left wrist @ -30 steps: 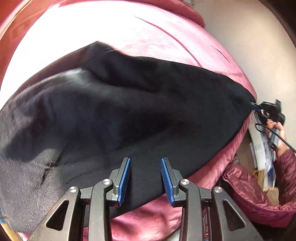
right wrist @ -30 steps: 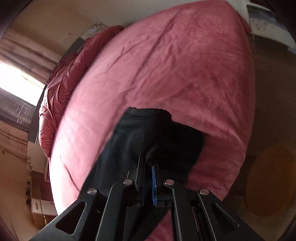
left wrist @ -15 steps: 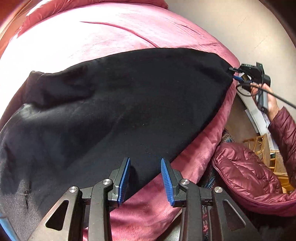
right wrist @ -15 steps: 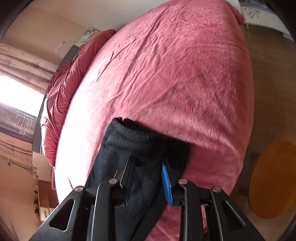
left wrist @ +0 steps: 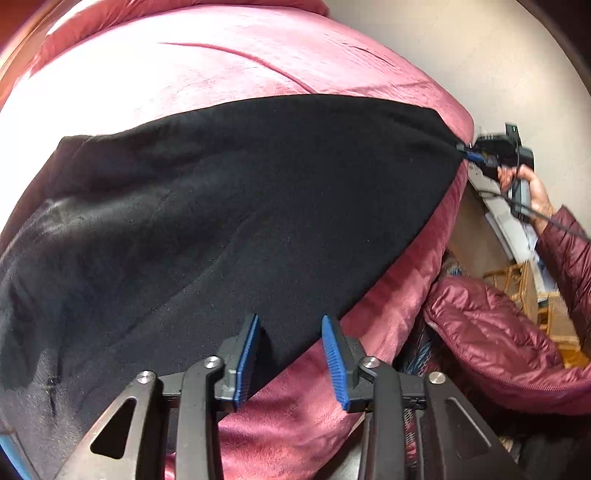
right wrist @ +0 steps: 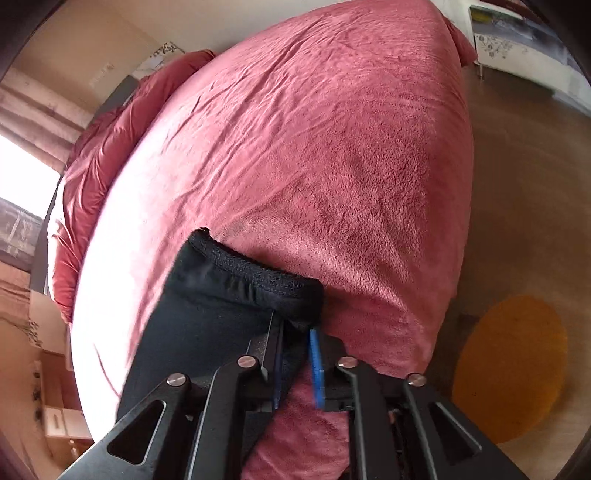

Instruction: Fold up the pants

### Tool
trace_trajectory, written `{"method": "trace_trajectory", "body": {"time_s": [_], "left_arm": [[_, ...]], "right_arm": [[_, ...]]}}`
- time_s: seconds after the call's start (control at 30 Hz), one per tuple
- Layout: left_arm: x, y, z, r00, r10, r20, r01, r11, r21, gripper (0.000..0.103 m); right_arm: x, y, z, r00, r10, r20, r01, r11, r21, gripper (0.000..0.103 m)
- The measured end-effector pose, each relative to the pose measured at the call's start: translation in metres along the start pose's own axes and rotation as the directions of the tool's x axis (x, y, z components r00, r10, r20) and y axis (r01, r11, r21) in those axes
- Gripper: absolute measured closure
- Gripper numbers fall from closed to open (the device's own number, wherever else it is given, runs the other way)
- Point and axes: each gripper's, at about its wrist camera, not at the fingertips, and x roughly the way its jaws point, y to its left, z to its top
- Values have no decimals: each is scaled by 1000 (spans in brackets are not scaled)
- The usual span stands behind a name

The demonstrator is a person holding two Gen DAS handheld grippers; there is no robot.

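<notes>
Black pants [left wrist: 229, 206] lie spread on a pink bed cover [left wrist: 229, 62]. My left gripper [left wrist: 290, 354] is open and empty, its fingers just above the near edge of the pants. My right gripper [left wrist: 469, 153] shows far right in the left wrist view, at the stretched corner of the pants. In the right wrist view the right gripper [right wrist: 295, 354] has its jaws parted a little, and the cuff end of the pants [right wrist: 251, 273] lies on the cover between and just ahead of its fingertips.
The bed's near edge drops to a wooden floor [right wrist: 517, 192] with a round yellow mat [right wrist: 513, 365]. A dark red padded jacket [left wrist: 495, 332] is below the bed edge. Pillows [right wrist: 107, 140] lie at the head of the bed. White furniture [right wrist: 517, 33] stands beyond.
The right gripper has opened and let go of the pants' corner, which now lies on the cover. The pants have been pulled flatter and straighter. The left gripper stays open.
</notes>
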Motion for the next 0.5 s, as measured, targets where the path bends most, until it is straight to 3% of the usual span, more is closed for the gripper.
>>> {"method": "trace_trajectory", "body": {"time_s": [0.03, 0.07, 0.1, 0.2, 0.27, 0.4, 0.5], "left_arm": [[1, -3, 0, 1000, -2, -5, 2, 1000, 23, 59], [2, -6, -1, 1000, -2, -11, 3, 999, 46, 59], [4, -9, -1, 1000, 0, -15, 1, 998, 70, 58], [10, -18, -4, 1000, -7, -25, 10, 991, 131, 54], [15, -23, -7, 999, -8, -36, 14, 986, 163, 53], [23, -22, -10, 1000, -16, -23, 20, 987, 161, 53], [21, -12, -12, 999, -52, 1, 51, 992, 117, 58]], "right_arm": [[-5, 0, -2, 1000, -6, 2, 6, 1000, -2, 72], [-11, -1, -5, 1000, -8, 3, 8, 1000, -6, 57], [-16, 1, -11, 1000, 6, -4, -6, 1000, -15, 54], [-29, 13, -40, 993, 84, -78, -91, 992, -90, 54], [-26, 28, -64, 976, 139, -166, -164, 976, -145, 54], [-10, 61, -119, 930, 174, -323, -253, 942, -221, 63], [9, 75, -146, 911, 161, -379, -261, 938, -227, 64]]}}
